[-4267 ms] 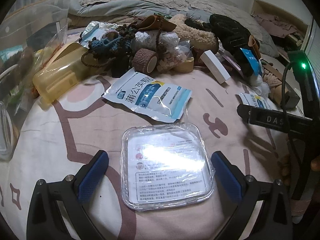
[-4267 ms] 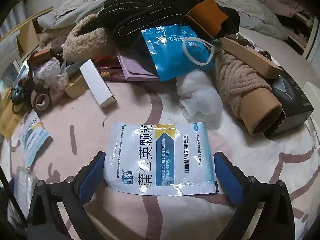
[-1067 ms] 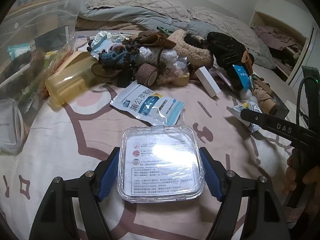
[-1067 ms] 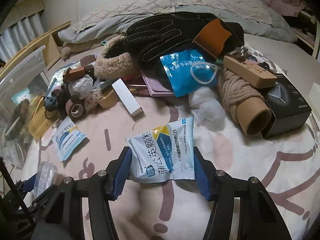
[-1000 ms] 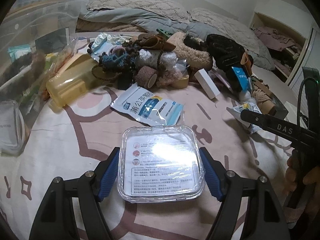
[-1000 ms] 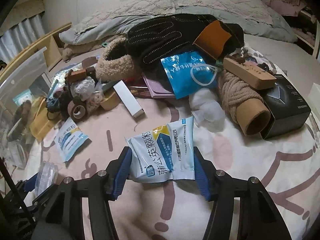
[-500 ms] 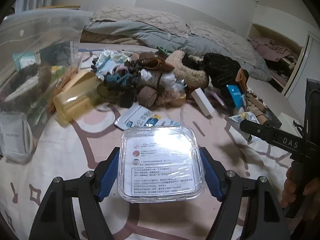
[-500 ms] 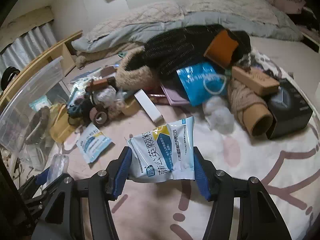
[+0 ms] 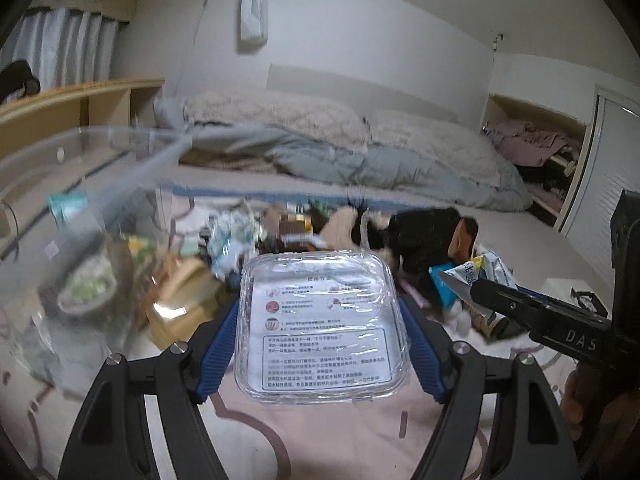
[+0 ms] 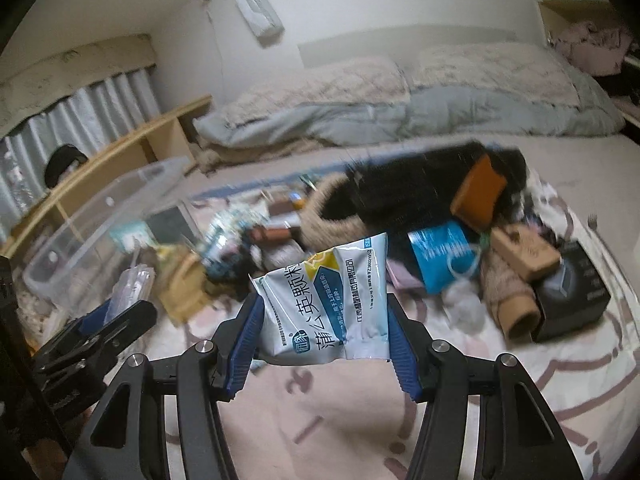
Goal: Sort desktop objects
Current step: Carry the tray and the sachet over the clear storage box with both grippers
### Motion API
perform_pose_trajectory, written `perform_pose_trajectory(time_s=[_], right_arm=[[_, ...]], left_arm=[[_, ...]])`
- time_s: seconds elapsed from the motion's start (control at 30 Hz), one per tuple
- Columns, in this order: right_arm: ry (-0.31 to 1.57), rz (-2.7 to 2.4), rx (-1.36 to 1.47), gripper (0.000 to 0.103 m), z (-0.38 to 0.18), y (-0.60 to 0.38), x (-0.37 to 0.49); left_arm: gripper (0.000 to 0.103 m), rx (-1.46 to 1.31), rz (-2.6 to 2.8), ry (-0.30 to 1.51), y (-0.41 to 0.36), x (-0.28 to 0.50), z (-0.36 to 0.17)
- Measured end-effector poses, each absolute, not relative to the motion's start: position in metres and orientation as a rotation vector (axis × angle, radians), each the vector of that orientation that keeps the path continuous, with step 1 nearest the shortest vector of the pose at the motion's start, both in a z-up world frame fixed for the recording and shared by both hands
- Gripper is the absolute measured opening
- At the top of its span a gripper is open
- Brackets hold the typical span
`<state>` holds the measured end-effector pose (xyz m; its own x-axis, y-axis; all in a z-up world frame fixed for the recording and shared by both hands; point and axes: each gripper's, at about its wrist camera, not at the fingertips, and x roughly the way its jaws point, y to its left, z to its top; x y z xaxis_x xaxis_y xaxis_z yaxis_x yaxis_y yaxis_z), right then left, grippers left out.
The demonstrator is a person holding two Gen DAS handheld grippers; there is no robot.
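Note:
My left gripper (image 9: 318, 344) is shut on a clear square plastic box (image 9: 318, 320) with a printed label, held in the air above the pink patterned sheet. My right gripper (image 10: 322, 332) is shut on a white and blue medicine sachet (image 10: 326, 304), which is buckled between the blue pads and lifted off the surface. The right gripper also shows in the left wrist view (image 9: 532, 312) with the sachet (image 9: 486, 272) at its tip. The left gripper shows at the left of the right wrist view (image 10: 104, 320), with the box seen edge-on.
A large clear storage bin (image 9: 80, 208) with items inside stands at the left, also in the right wrist view (image 10: 104, 216). A blurred pile lies behind: black glove (image 10: 420, 188), blue packet (image 10: 444, 256), cardboard tube (image 10: 516, 312), black box (image 10: 572, 296), yellow container (image 9: 184, 304).
Both grippers closed on their objects, then lifted them off the sheet and tilted upward. The views now show the wall and bed, and the bin has come closer on the left.

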<state>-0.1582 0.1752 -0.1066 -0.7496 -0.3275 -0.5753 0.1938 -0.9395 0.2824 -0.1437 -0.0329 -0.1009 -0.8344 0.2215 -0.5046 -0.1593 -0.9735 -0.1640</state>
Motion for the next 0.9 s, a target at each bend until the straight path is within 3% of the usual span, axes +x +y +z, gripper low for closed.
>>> perform_pose_trajectory(time_s=[0.9], right_arm=[[-0.230, -2.449, 0.679, 0.060, 0.010, 0.039, -0.174]], left_arm=[[0.076, -0.644, 3.104, -0.107, -0.197, -0.137, 0.019]])
